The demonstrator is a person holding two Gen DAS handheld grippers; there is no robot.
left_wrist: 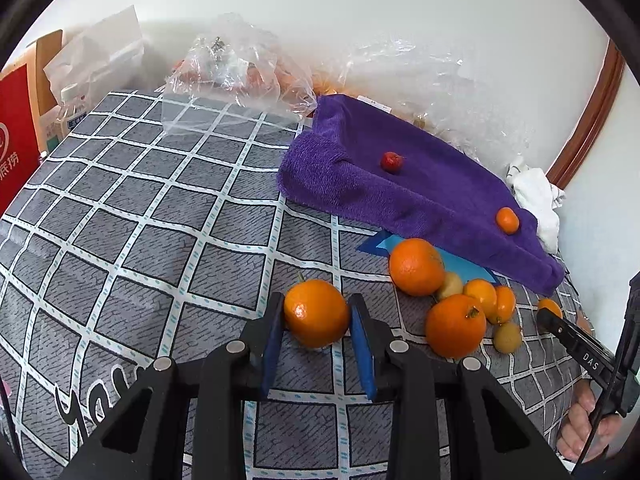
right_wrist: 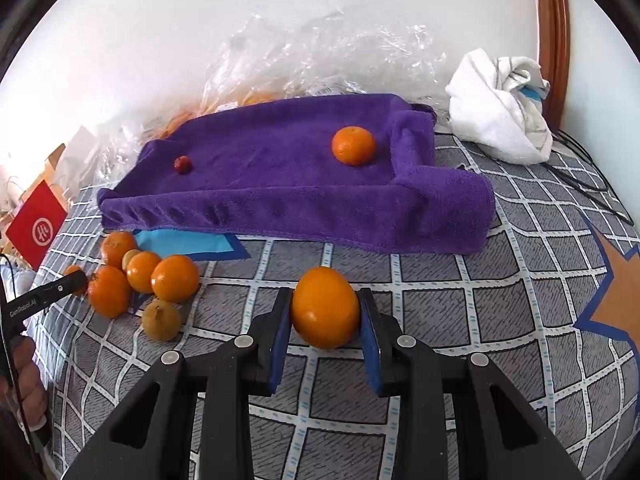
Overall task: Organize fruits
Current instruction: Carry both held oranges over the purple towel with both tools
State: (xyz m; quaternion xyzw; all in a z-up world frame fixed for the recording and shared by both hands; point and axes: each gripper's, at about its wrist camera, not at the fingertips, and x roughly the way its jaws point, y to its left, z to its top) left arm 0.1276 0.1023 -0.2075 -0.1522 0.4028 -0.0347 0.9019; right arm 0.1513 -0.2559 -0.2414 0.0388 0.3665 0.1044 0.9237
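While each gripper clamps its own orange, left gripper (left_wrist: 316, 316) on a stemmed orange (left_wrist: 316, 312) and right gripper (right_wrist: 325, 312) on a smooth orange (right_wrist: 325, 307), the purple towel (right_wrist: 280, 184) ahead seemingly serves as the sorting spot, already holding a small orange (right_wrist: 354, 145) and red fruit (right_wrist: 183, 164).

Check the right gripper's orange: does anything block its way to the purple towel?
Nothing visible does. The right gripper is shut on the orange, and only bare checkered cloth lies between it and the purple towel, whose raised front edge it must clear.
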